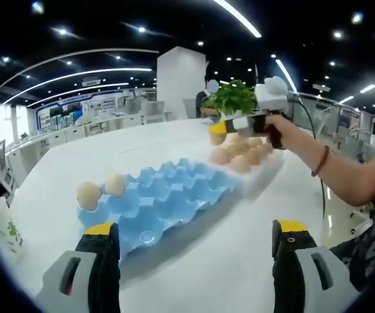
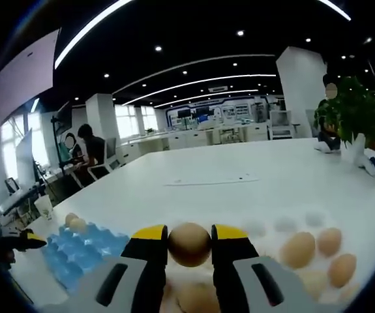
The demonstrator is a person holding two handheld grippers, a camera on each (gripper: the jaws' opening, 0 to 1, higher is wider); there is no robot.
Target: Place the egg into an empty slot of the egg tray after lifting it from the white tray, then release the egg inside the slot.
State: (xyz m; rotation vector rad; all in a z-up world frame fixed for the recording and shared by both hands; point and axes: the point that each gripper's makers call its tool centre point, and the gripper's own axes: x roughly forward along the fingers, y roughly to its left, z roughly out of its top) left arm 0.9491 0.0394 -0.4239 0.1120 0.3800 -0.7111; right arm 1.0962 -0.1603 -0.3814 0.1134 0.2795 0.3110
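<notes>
Office ceiling lights glow over a broad white table point(image 1: 252, 222). Gripping a brown egg point(image 2: 189, 244) between its yellow-tipped jaws, the right gripper point(image 2: 190, 246) hovers above the white tray point(image 2: 285, 225). Ahead of the wide-open left gripper point(image 1: 194, 241) sits a blue moulded egg tray point(image 1: 167, 195).

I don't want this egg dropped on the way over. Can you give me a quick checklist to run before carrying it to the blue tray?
1. Egg held between the right tongs: ok.
2. Egg lifted off the white tray: ok, it sits above the other eggs.
3. Blue egg tray has empty slots: ok, two eggs at its far end.
4. Left tongs open, holding nothing: ok.
5. Grip firmness: cannot tell.
</notes>
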